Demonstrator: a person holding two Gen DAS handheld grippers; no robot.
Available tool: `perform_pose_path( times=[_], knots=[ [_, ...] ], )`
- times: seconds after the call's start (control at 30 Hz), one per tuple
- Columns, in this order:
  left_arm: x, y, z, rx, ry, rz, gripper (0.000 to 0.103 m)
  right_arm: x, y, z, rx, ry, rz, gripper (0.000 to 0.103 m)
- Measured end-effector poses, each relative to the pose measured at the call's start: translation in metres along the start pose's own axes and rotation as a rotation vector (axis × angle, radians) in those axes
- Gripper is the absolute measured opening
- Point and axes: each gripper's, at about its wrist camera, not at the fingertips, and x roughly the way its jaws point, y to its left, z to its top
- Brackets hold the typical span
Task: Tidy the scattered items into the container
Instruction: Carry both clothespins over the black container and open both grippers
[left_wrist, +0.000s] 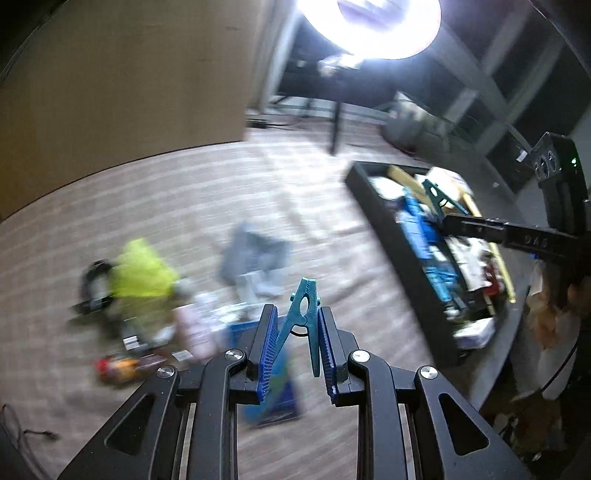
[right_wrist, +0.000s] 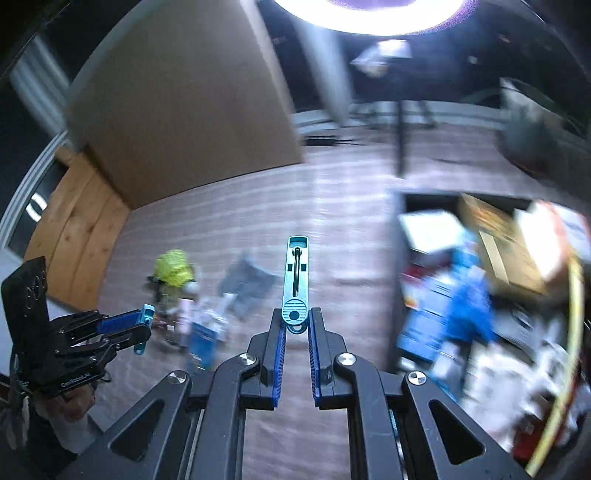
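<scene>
My left gripper (left_wrist: 297, 310) is shut on a teal clothespin (left_wrist: 301, 295) that stands up between its blue pads. Below it on the wooden floor lie scattered items: a yellow-green piece (left_wrist: 140, 269), a grey cloth (left_wrist: 255, 251), a blue box (left_wrist: 273, 376). My right gripper (right_wrist: 297, 314) is shut on a second teal clothespin (right_wrist: 295, 273), seen edge on. In the left wrist view the right gripper (left_wrist: 445, 221) holds that clothespin (left_wrist: 434, 195) over the black container (left_wrist: 391, 229), which is full of mixed things. In the right wrist view the left gripper (right_wrist: 144, 323) is at the far left.
A large brown panel (left_wrist: 122, 74) stands behind the floor area. A bright ring light (left_wrist: 369, 22) on a tripod leg (left_wrist: 336, 125) glares from the back. A wooden door (right_wrist: 74, 236) is at the left. The container's rim (right_wrist: 397, 258) borders bare floor.
</scene>
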Motion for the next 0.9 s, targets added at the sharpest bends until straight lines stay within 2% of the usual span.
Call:
perform_pose_path(
  times=[0.2,0.43,0.7,0.73,0.77,0.8,0.83,0.9],
  knots=[
    [0.039,-0.078,0.02,0.061,0.019,-0.076,0.024,-0.031,-0.07,-0.018,0.112,-0.029,-0.076,0.011],
    [0.081,-0.153,0.036,0.129,0.048,-0.124,0.024,-0.051,-0.124,-0.033,0.177,-0.041,-0.13,0.011],
    [0.109,-0.199,0.043,0.165,0.07,-0.144,0.024,-0.064,-0.155,-0.041,0.195,-0.046,-0.158,0.011],
    [0.111,-0.203,0.043,0.171,0.071,-0.149,0.027,-0.065,-0.156,-0.042,0.194,-0.047,-0.161,0.011],
    [0.111,-0.205,0.043,0.179,0.077,-0.153,0.033,-0.066,-0.157,-0.042,0.188,-0.049,-0.163,0.012],
    [0.111,-0.209,0.043,0.188,0.086,-0.15,0.053,-0.067,-0.157,-0.042,0.184,-0.049,-0.169,0.019],
    [0.108,-0.21,0.042,0.192,0.071,-0.143,0.062,-0.067,-0.157,-0.042,0.184,-0.044,-0.176,0.04],
    [0.101,-0.212,0.041,0.211,0.045,-0.129,0.062,-0.071,-0.156,-0.042,0.183,-0.064,-0.198,0.065]
  ],
)
